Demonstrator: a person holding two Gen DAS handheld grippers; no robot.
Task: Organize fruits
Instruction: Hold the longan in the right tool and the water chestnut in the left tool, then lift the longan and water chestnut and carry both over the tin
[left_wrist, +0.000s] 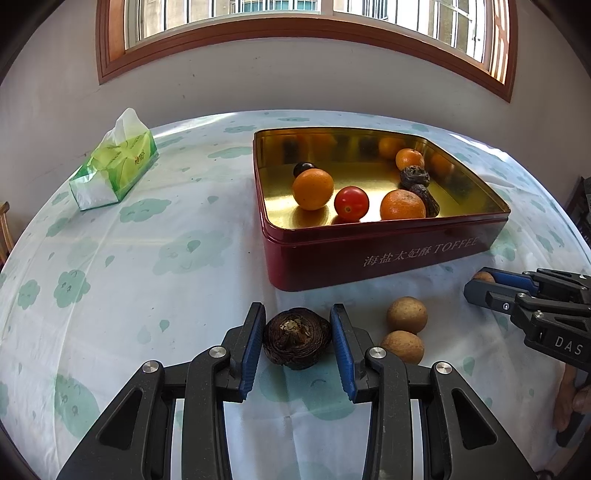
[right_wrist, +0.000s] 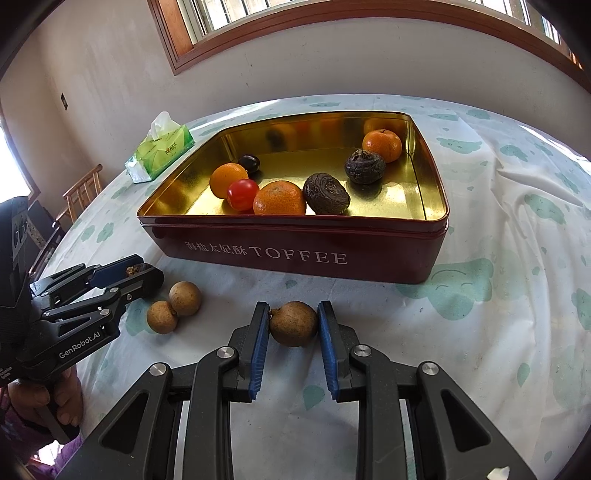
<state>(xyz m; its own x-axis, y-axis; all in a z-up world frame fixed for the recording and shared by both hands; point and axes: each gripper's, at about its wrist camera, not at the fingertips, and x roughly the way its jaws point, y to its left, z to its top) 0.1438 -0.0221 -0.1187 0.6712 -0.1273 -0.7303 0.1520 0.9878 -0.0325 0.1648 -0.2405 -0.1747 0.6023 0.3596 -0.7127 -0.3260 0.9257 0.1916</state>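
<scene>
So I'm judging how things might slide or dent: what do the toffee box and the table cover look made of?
The toffee box looks like thin metal tin: glossy maroon paint outside, mirror-like gold inside that reflects the fruit. The table cover seems a soft cloth or thin plastic sheet, matte and wrinkled into folds.

Printed in pale letters along the near side wall of the dark red tin (right_wrist: 295, 254): Chinese characters, then "TOFFEE". On the body of the left hand-held gripper (right_wrist: 146, 275): "GenRobot.AI" in white. On the body of the right hand-held gripper (left_wrist: 480, 286): "DAS", cut off. Lettering on the green tissue pack (left_wrist: 118, 166) too small to read.
</scene>
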